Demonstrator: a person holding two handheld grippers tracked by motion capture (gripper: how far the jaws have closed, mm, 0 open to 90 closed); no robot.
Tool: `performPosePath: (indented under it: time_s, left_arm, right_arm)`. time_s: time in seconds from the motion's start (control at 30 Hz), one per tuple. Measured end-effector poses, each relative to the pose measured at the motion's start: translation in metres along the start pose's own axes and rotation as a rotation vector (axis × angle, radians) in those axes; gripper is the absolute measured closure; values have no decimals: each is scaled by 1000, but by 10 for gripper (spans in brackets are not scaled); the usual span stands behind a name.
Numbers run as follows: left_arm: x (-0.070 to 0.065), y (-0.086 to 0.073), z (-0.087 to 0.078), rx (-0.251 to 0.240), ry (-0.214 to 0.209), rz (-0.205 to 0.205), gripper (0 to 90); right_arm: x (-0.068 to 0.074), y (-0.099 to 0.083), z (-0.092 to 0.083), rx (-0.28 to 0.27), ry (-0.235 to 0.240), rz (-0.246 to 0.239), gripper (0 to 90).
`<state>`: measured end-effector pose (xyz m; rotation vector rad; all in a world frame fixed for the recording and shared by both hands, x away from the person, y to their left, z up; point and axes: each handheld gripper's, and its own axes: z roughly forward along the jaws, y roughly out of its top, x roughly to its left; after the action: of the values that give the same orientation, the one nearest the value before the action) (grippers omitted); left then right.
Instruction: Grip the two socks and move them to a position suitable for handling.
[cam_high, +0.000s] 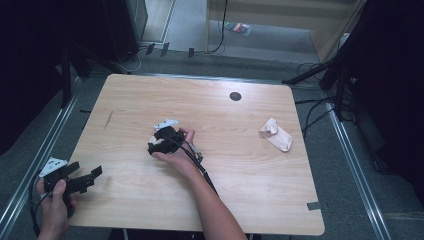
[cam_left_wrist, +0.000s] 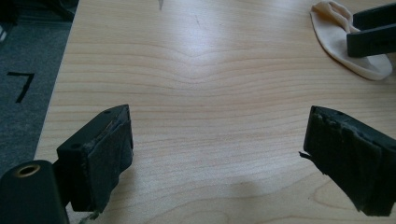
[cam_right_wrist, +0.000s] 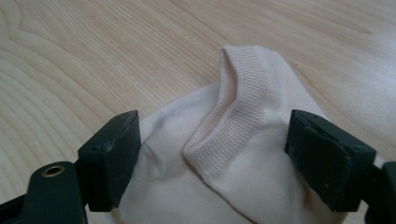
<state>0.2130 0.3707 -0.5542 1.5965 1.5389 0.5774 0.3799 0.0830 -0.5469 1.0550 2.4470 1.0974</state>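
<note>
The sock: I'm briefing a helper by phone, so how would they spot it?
Look at the light wooden table. Near its right edge, right of the small dark hole, lies the sock. It is the only soft, pale pink thing there, with a ribbed cuff.

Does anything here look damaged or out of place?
The pads of the left hand-held gripper look frayed and torn at their edges. The pale sock lies rumpled, its ribbed cuff folded over.
</note>
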Motion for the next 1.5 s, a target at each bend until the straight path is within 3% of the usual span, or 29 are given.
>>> performPosePath:
  time_s: [0.1,0.3,0.33,0.53,0.57,0.77,0.8,0.83,0.87,0.93,0.97,1.07,1.1,1.17,1.33,1.5]
  left_arm:
    - [0,0,0,1,0,0,86]
    - [-1,0,1,1,-1,-2,86]
    - [0,0,0,4,-1,-2,86]
    - [0,0,0,0,-5,-5,86]
    - [0,0,0,-4,-2,-4,86]
    - [-1,0,0,-11,9,6,86]
    - [-1,0,0,-11,9,6,86]
    - [-1,0,-1,-19,13,-1,86]
    - [0,0,-1,-20,18,0,86]
    - [-1,0,-1,-22,32,-1,86]
    - [-2,1,-1,-23,42,8,86]
    - [-3,1,-1,-25,52,20,86]
    - [-3,1,-1,-27,60,23,86]
    - [-4,2,-2,-27,69,28,86]
    - [-8,5,-3,-41,76,25,86]
    - [-26,10,-5,-61,64,60,86]
  right_arm:
    - [4,-1,0,-6,-77,-35,367]
    - [2,-1,-3,-21,-134,-5,770]
    - [1,-1,-3,-25,-145,3,799]
    - [-4,0,-13,-55,-148,14,818]
    - [-9,4,-29,-94,-140,35,819]
    - [-14,8,-87,-167,-158,46,819]
    - [-14,8,-87,-167,-158,46,819]
    - [-17,5,-107,-184,-170,54,819]
    - [-18,3,-118,-194,-171,57,819]
    - [-19,1,-125,-199,-176,64,819]
    - [-24,-7,-146,-218,-187,82,818]
    - [-28,-15,-159,-222,-190,101,818]
    - [-32,-28,-173,-227,-194,120,818]
    - [-35,-40,-184,-230,-202,132,818]
    - [-41,-69,-203,-219,-206,175,818]
    - [-38,-93,-211,-207,-213,197,817]
